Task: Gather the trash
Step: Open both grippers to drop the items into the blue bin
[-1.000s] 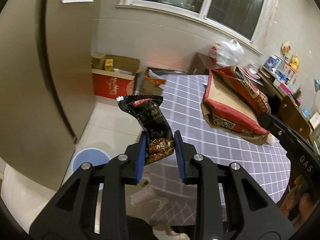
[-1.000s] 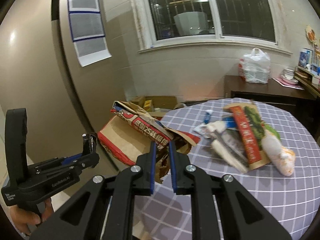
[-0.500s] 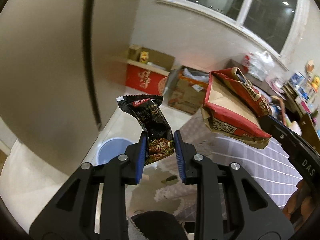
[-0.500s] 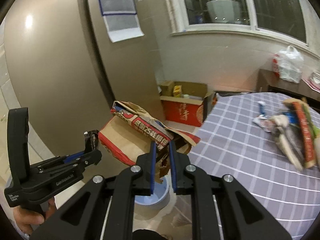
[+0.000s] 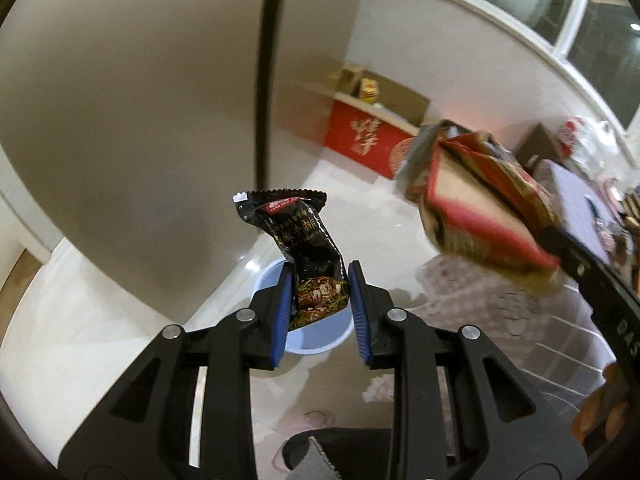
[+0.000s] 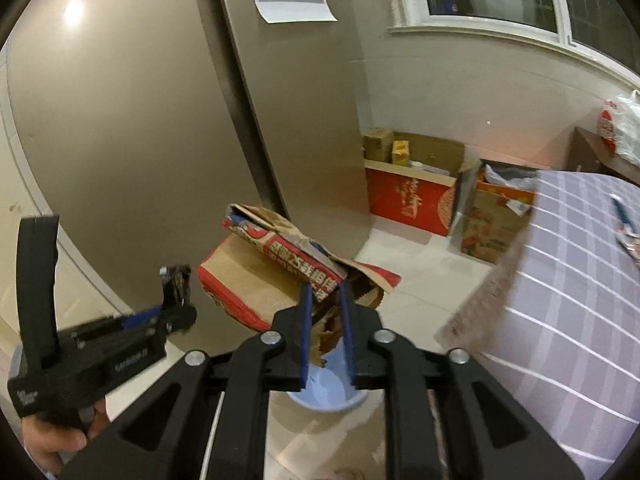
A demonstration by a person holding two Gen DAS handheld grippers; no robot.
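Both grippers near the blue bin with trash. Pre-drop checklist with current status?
1. Left gripper holds black snack wrapper: ok.
2. Blue bin under the wrapper: ok, it shows just behind the pads.
3. Right gripper jaws have just been opening; red-and-brown paper bag between them: whether still pinched, cannot tell.
4. Bin under the bag: cannot tell; most of the bag juts out left of the bin.
5. Bin has room: cannot tell, only part of its inside shows.
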